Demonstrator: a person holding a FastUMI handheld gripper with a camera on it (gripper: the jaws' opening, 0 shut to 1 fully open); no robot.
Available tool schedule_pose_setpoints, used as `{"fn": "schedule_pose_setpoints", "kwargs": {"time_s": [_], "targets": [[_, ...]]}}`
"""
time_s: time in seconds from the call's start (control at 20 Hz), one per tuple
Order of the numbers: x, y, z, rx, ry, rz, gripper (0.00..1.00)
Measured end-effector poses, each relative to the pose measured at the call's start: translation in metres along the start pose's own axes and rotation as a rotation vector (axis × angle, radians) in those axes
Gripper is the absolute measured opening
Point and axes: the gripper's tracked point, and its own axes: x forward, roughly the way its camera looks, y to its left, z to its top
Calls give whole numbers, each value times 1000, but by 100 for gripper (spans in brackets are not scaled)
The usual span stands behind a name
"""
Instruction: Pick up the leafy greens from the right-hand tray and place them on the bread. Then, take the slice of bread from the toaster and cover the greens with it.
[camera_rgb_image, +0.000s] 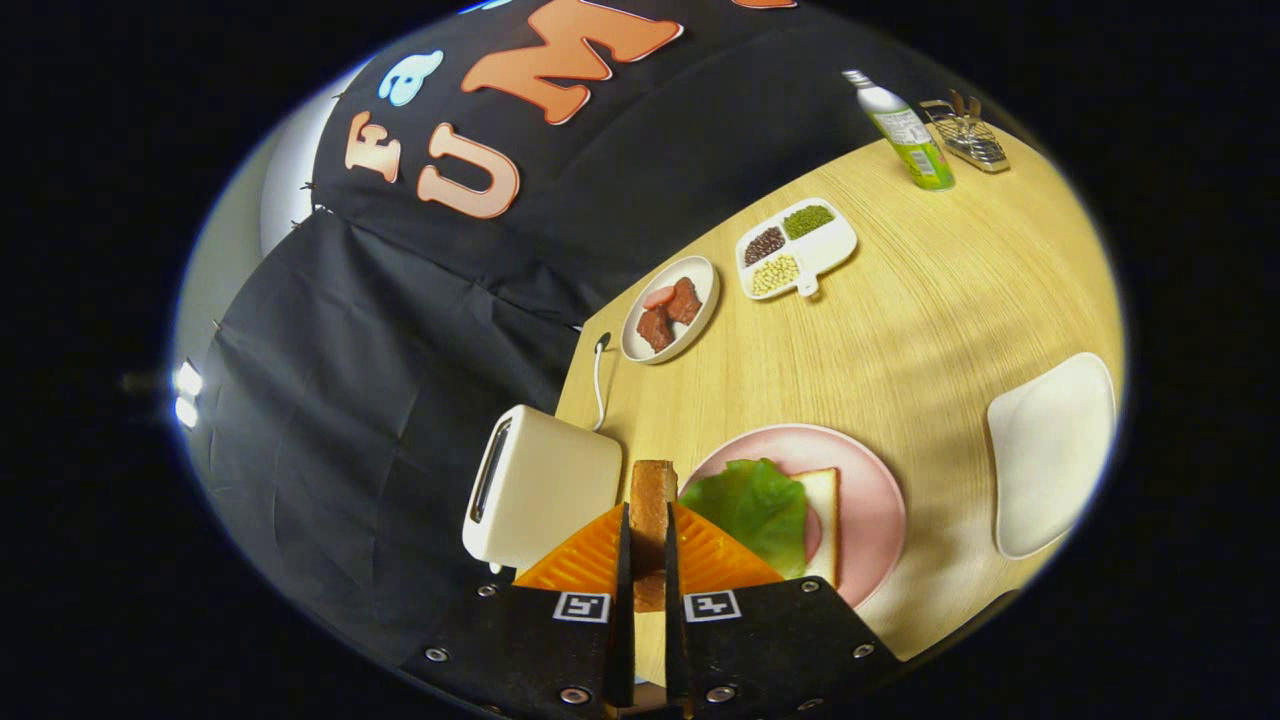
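My gripper (648, 535) is shut on a slice of toasted bread (652, 500), held on edge between both fingers, above the table. Just left of the fingers stands the cream toaster (545, 487), its slot dark. Just right of the fingers lies a pink plate (868, 500) with a white bread slice (822, 500) on it; a green lettuce leaf (750, 505) covers most of that slice, and a bit of pink meat peeks out under the leaf.
A white tray (1052, 450) lies bare to the right of the plate. Farther back are a small dish of meat pieces (671, 308), a divided dish of beans (797, 248), a green bottle (905, 130) and a wire rack (968, 135). The toaster's cord (598, 375) runs back.
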Motion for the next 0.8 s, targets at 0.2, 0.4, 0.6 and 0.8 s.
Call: {"fn": "schedule_pose_setpoints", "kwargs": {"time_s": [0.2,0.4,0.6,0.8], "targets": [[3,-21,-7,38,14,-18,13],[2,-43,-6,1,-9,-72,13],[7,-58,-14,-24,1,-110,13],[7,-62,-13,-58,-16,-118,13]]}}
